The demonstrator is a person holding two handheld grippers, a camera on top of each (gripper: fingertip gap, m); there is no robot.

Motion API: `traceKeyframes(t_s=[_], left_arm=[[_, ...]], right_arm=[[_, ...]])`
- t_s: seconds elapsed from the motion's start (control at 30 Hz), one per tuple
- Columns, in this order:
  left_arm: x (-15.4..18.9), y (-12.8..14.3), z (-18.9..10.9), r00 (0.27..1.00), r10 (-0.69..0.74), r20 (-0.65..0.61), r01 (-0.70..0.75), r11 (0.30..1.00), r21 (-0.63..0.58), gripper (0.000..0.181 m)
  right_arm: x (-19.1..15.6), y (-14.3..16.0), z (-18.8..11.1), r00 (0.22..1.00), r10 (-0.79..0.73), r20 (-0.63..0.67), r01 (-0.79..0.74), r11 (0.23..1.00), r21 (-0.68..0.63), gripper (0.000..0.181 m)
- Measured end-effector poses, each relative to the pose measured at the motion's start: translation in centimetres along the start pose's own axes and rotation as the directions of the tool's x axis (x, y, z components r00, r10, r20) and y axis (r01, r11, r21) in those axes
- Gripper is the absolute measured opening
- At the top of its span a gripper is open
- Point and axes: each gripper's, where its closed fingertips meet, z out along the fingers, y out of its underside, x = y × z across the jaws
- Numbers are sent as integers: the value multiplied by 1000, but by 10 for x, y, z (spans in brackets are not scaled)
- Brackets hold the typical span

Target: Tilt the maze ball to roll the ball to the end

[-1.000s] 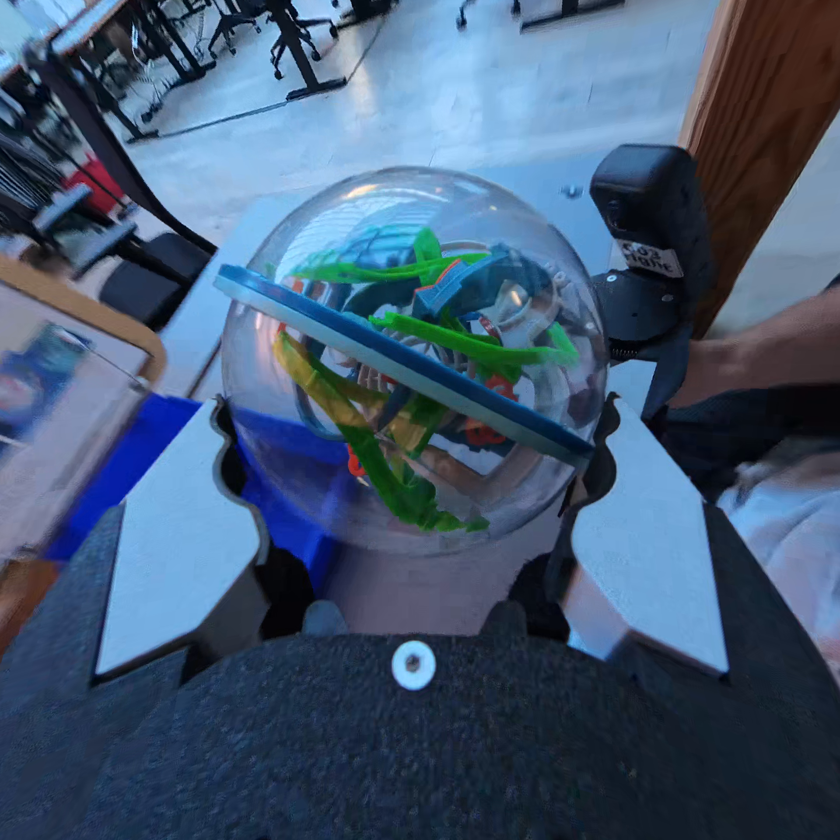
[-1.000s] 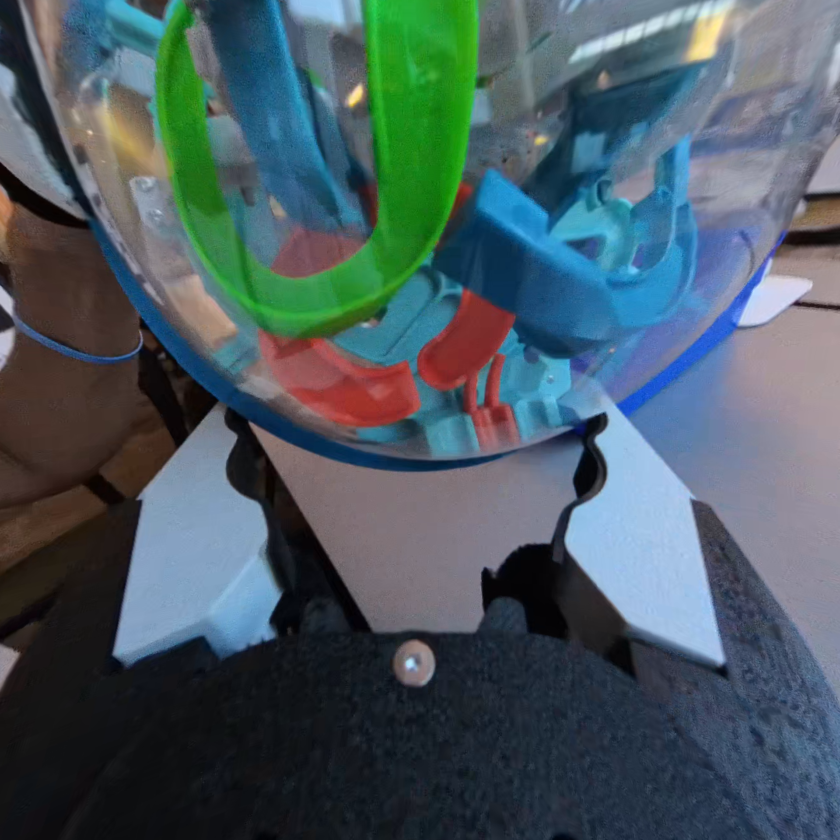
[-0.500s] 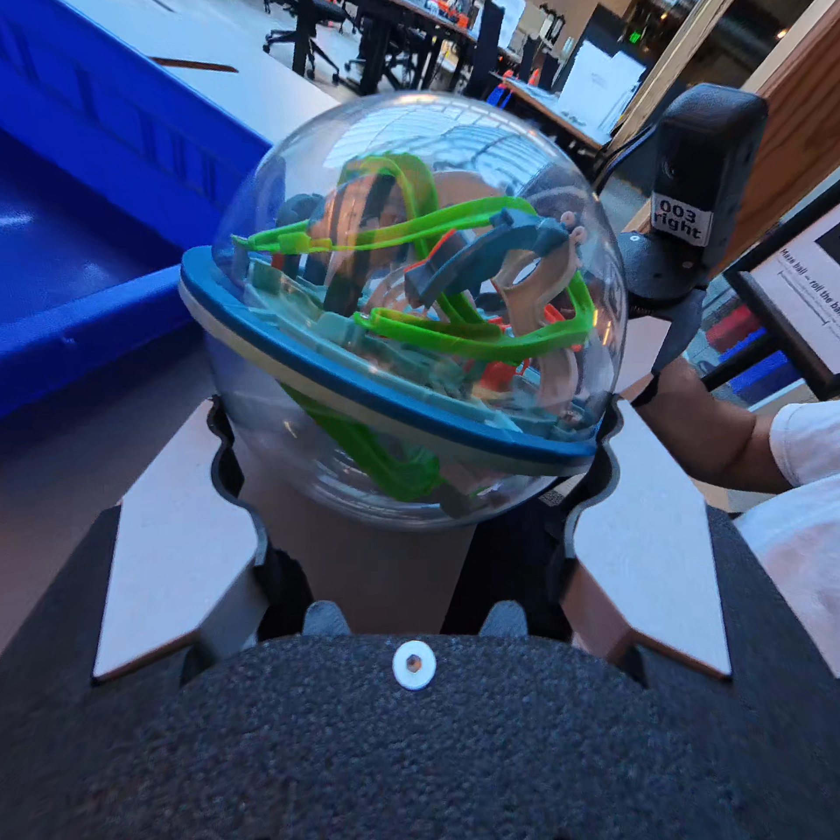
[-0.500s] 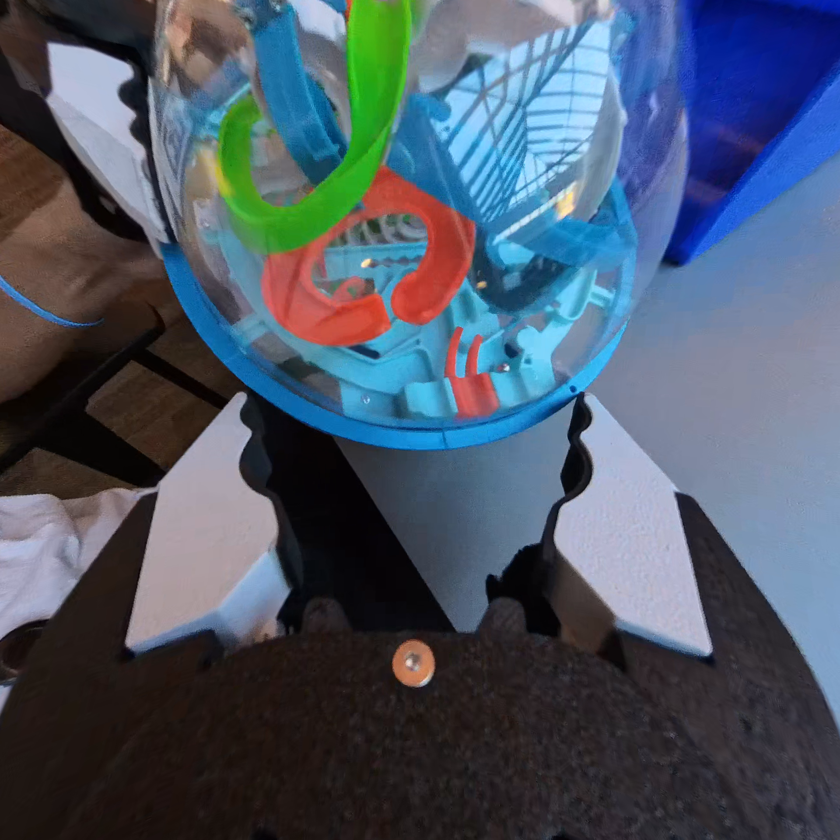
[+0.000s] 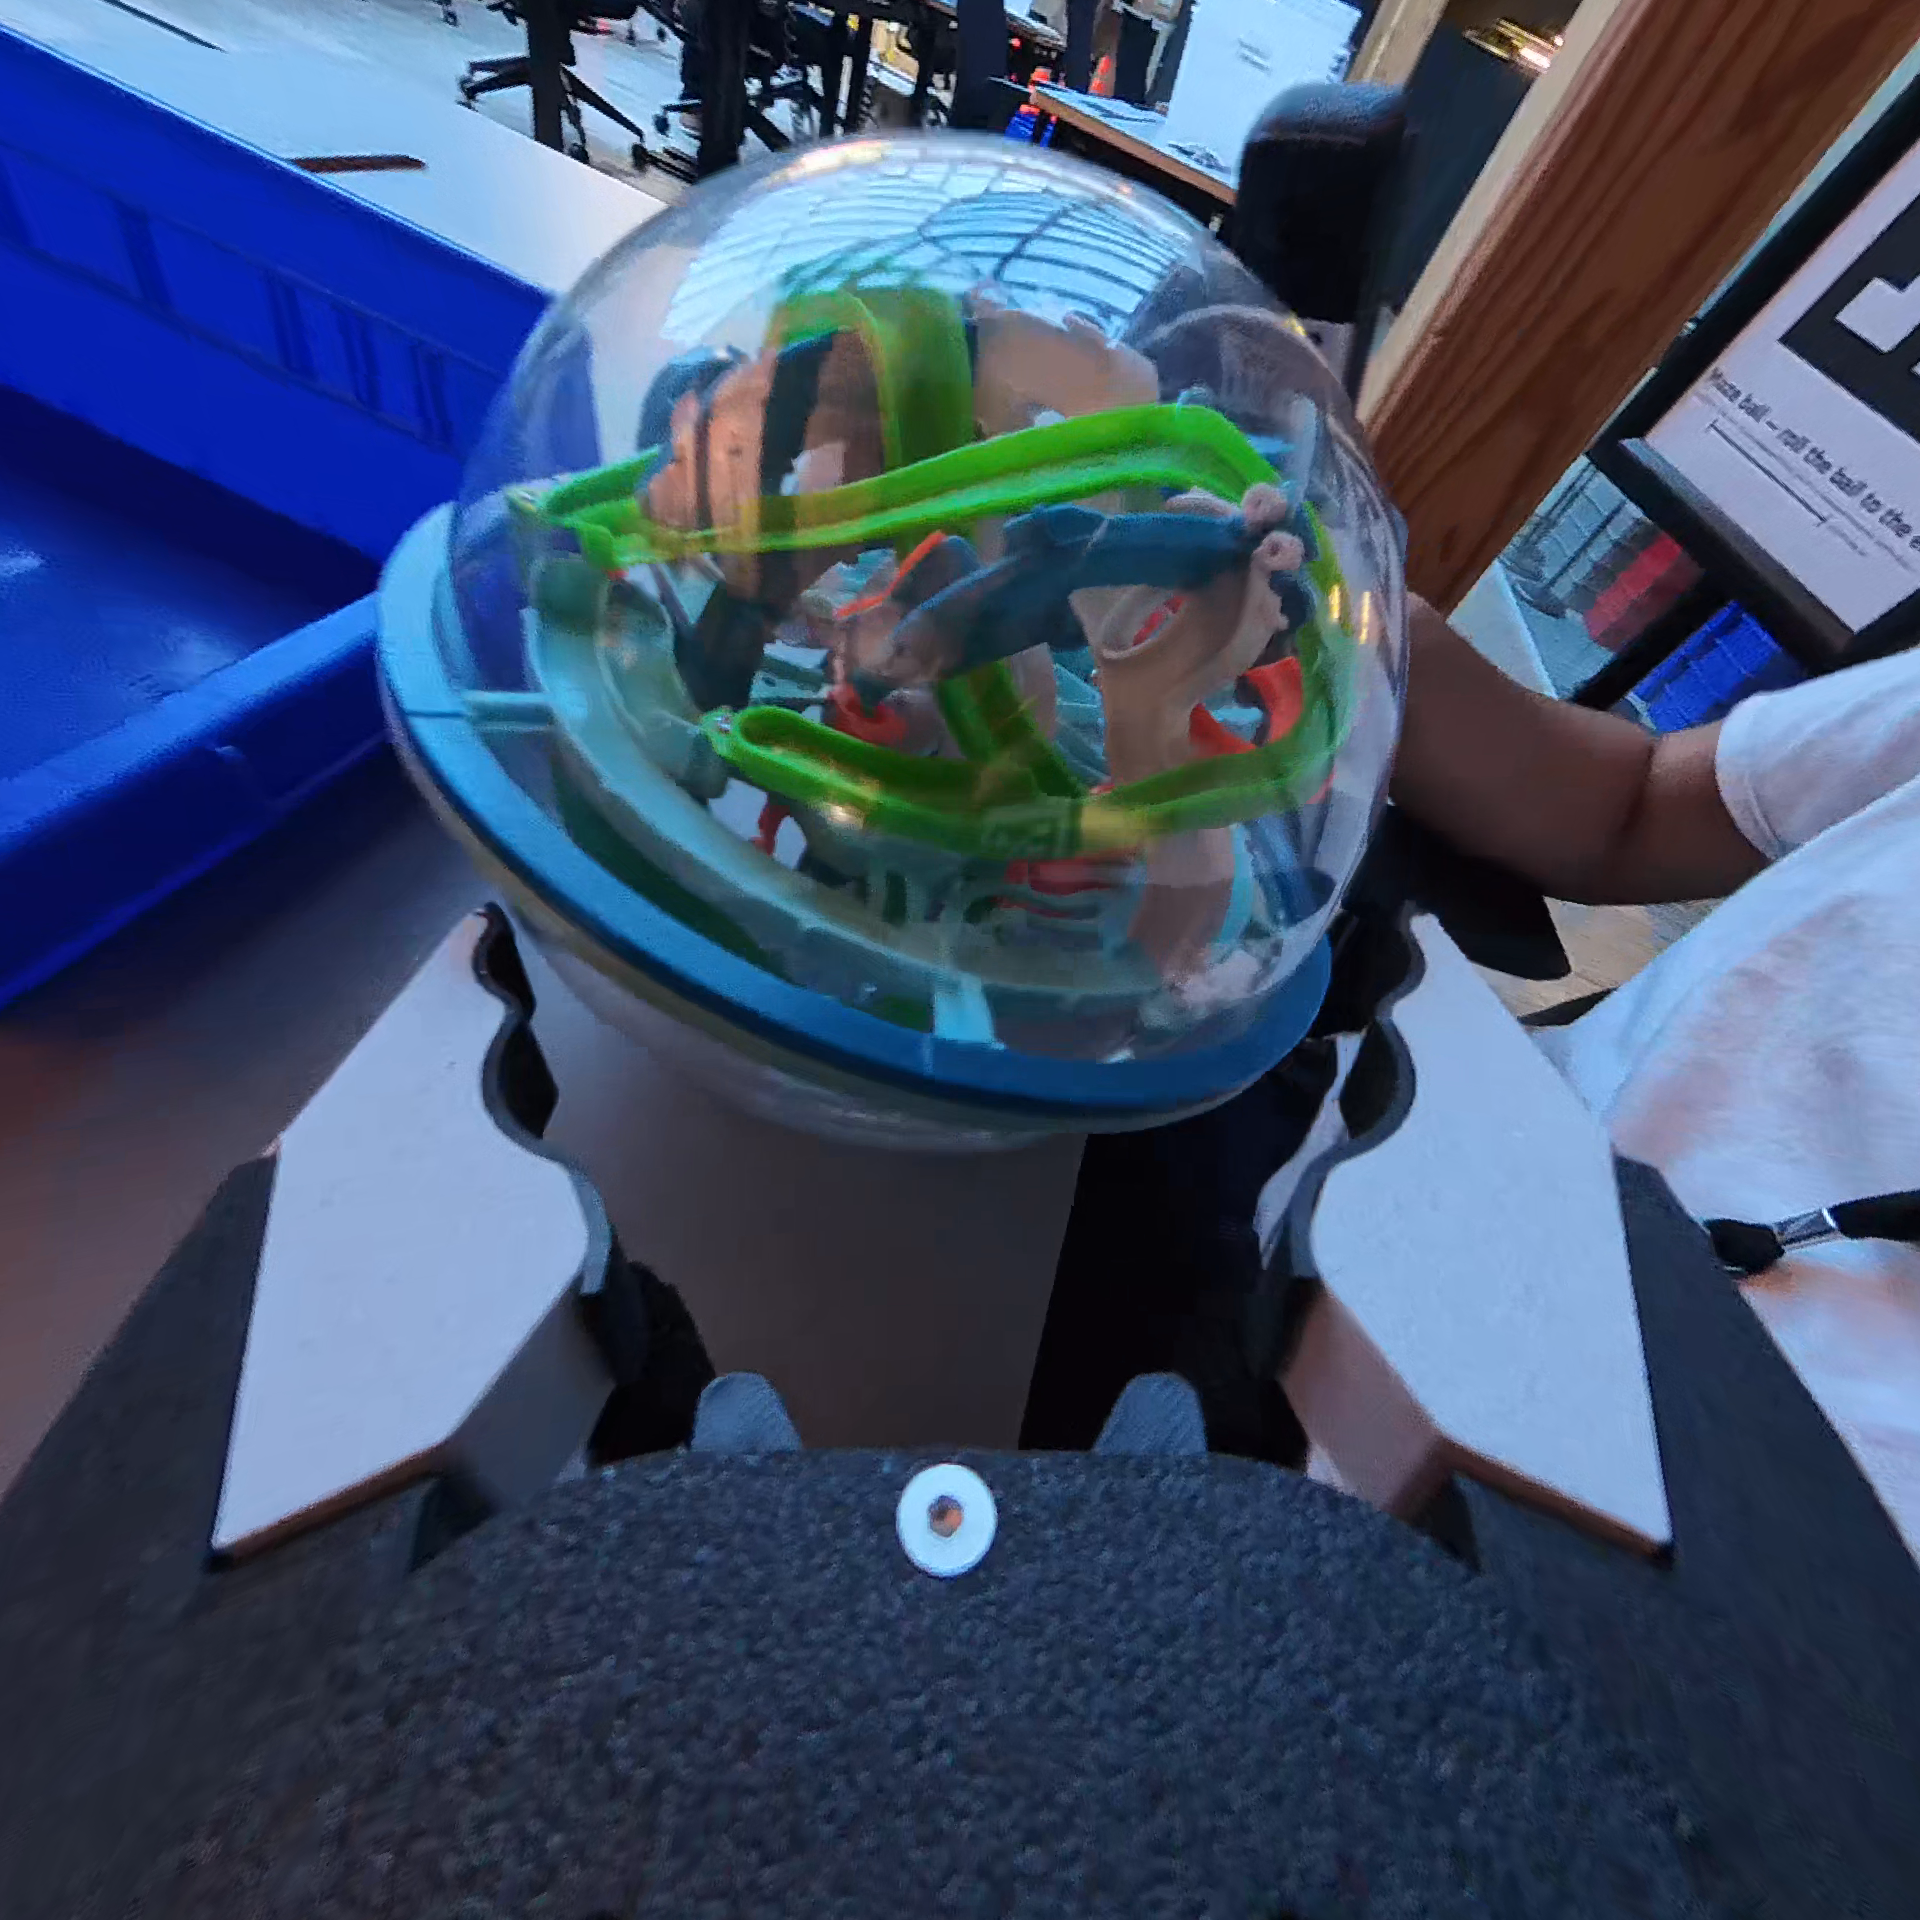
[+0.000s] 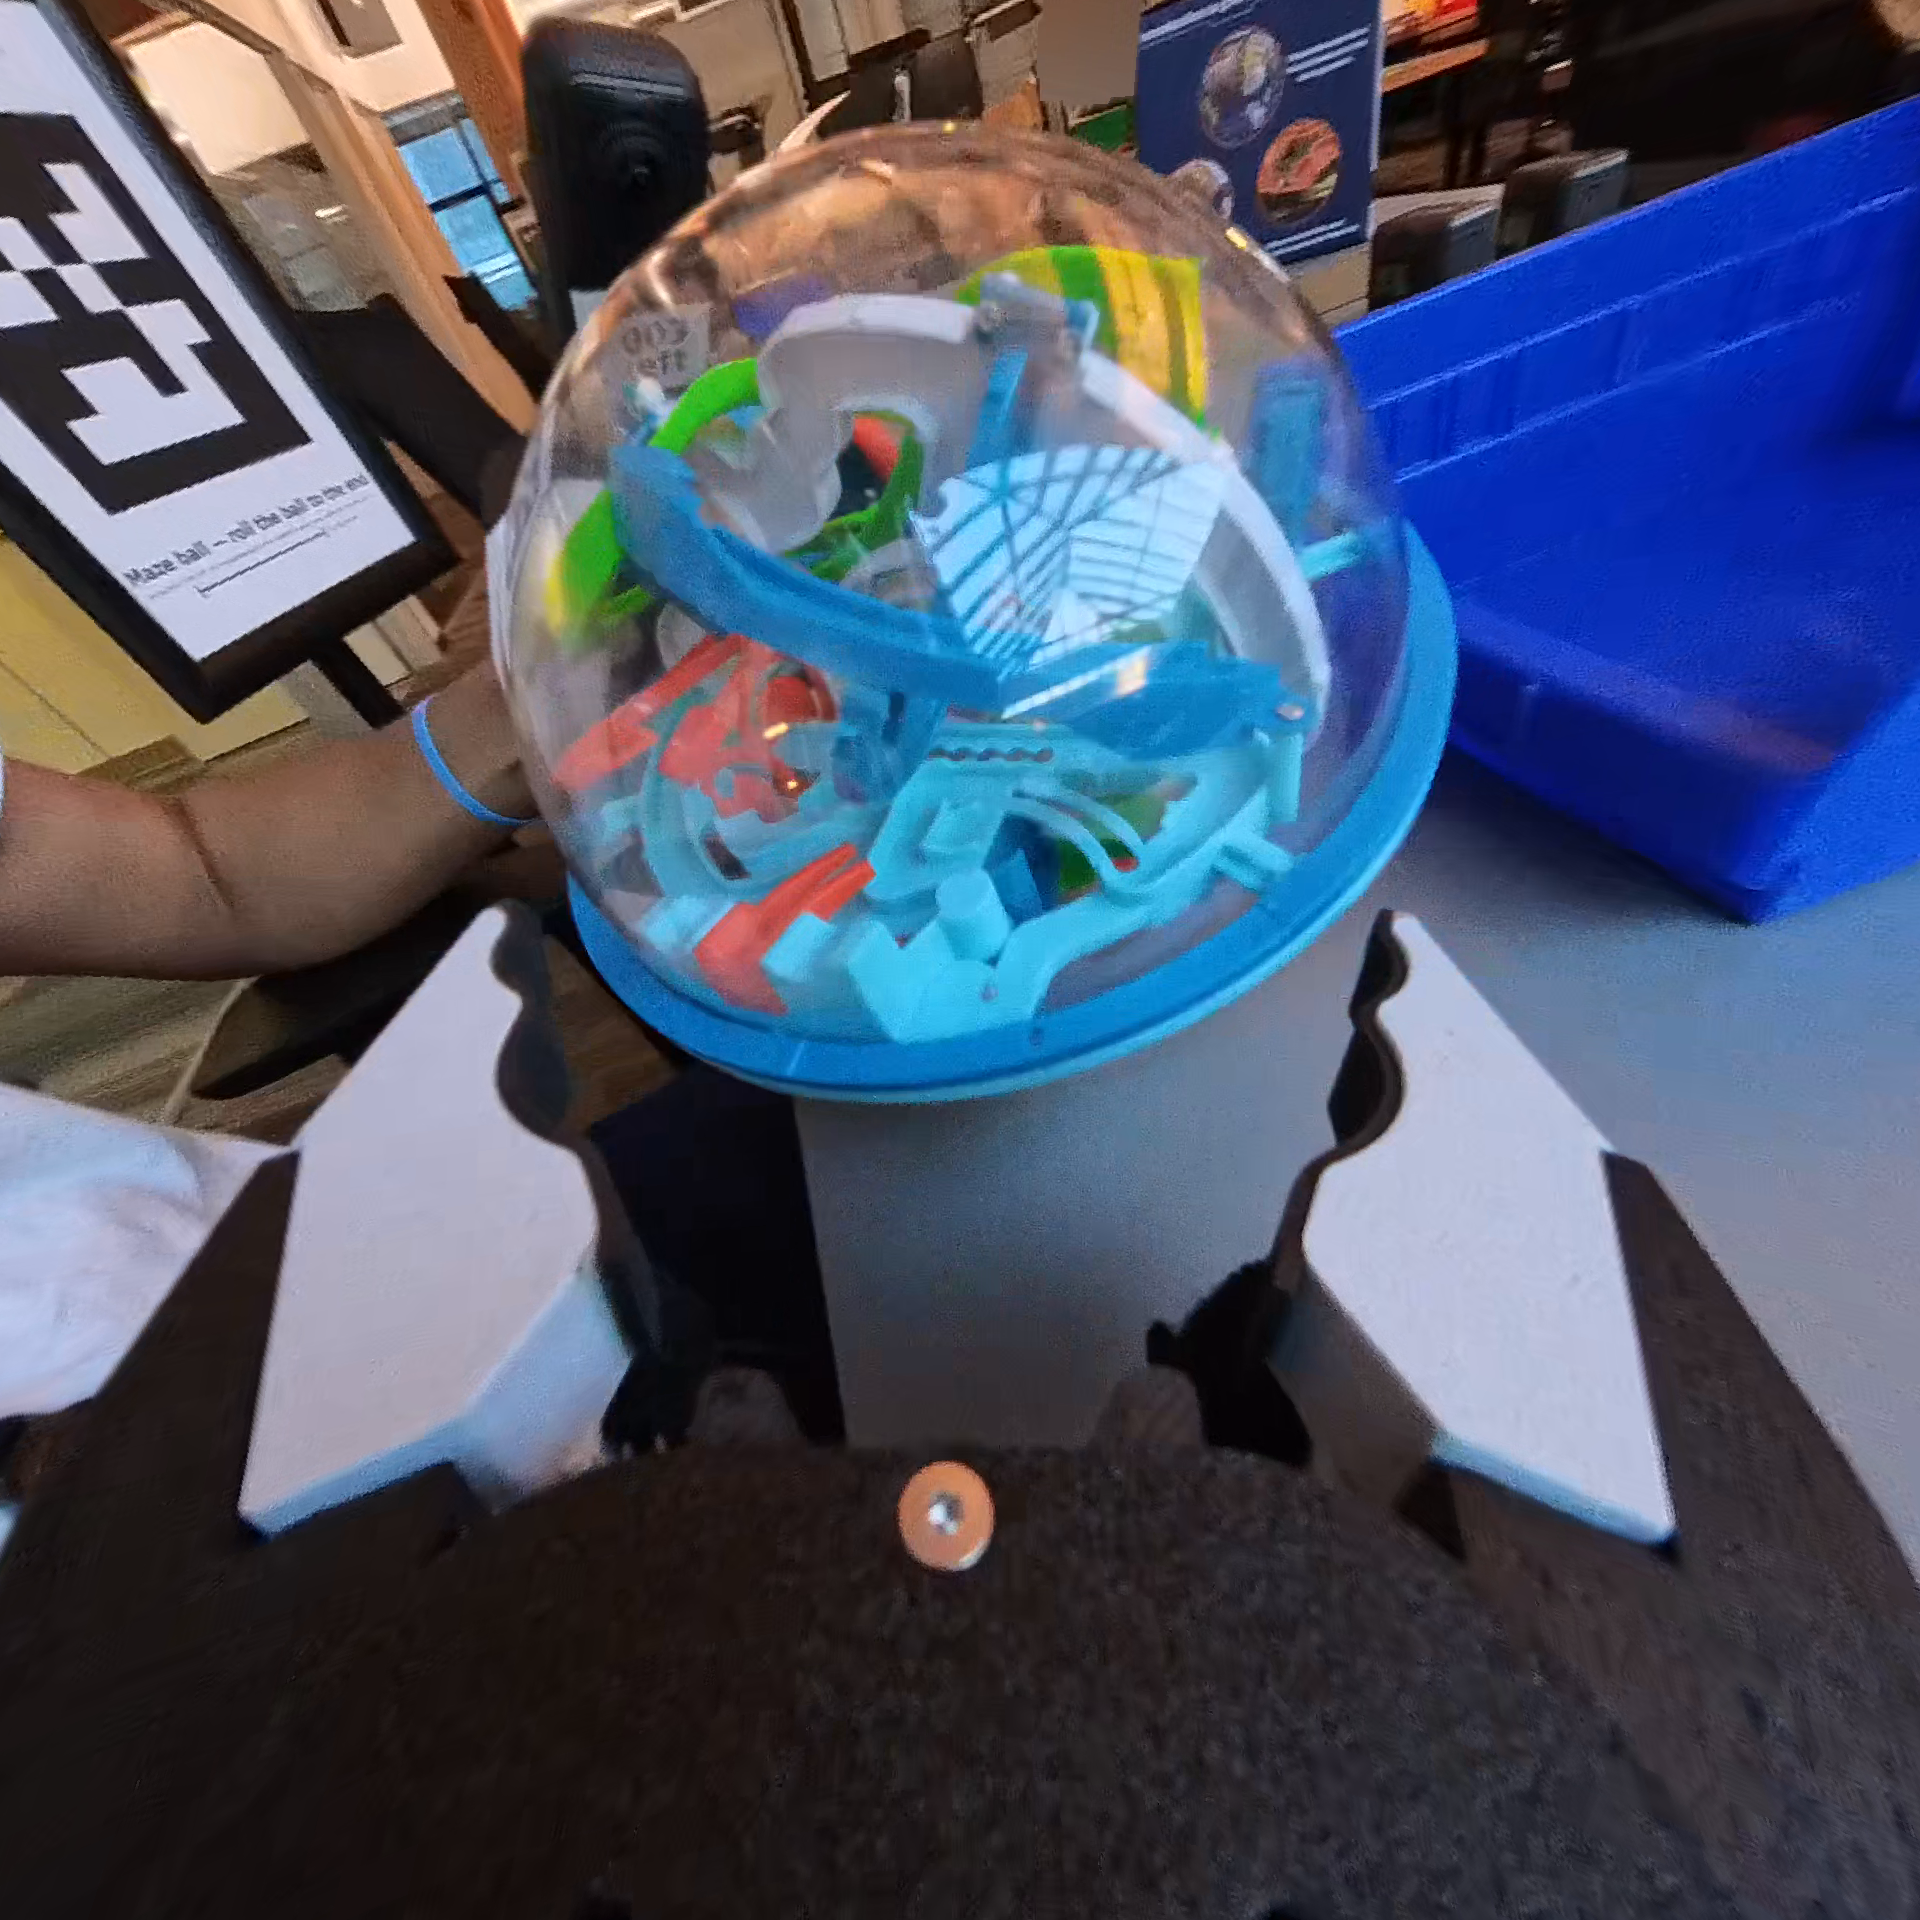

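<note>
The maze ball [image 5: 914,623] is a clear sphere with a blue equator rim and green, blue and orange tracks inside. It is held in the air between both grippers, dome up and rim slightly tilted. My left gripper [image 5: 940,925] has its jaws spread wide, with the fingertips [image 5: 488,935] against the ball's lower sides. My right gripper [image 6: 945,925] grips the ball [image 6: 935,623] the same way from the opposite side. Each gripper's black body shows behind the ball in the other's view, the right one [image 5: 1320,197] and the left one [image 6: 613,145]. I cannot pick out the small ball for sure.
A grey table [image 6: 1662,1039] lies below. A blue bin [image 5: 156,623] stands beside the ball, on the right in the right wrist view [image 6: 1662,571]. A wooden post [image 5: 1610,260], a framed sign [image 6: 156,364] and the person's arms [image 5: 1558,790] are close by.
The ball has been swung from a steep tilt, rim nearly on edge, to dome-up with the rim near level. Both grippers turned with it and kept their hold.
</note>
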Motion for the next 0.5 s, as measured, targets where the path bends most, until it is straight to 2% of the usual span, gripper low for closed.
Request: traceKeyframes(t_s=[0.1,0.17,0.27,0.4,0.5], left_arm=[[1,11,12,997,64,48,-62,997,-51,155],[2,13,12,997,65,52,-62,996,-56,159],[4,12,11,999,-31,10,31,998,-60,159],[9,8,9,987,-152,-48,150,987,-49,158],[12,5,9,975,-215,-55,212,976,-58,159]], right_arm=[[-5,11,14,1000,-20,0,19,996,-85,147],[-6,11,16,1000,-28,-13,27,996,-82,149],[-9,8,16,997,70,-22,-72,995,-75,148],[-18,11,14,973,225,-45,-229,957,-176,148],[-22,11,13,951,307,-38,-309,935,-174,148]])
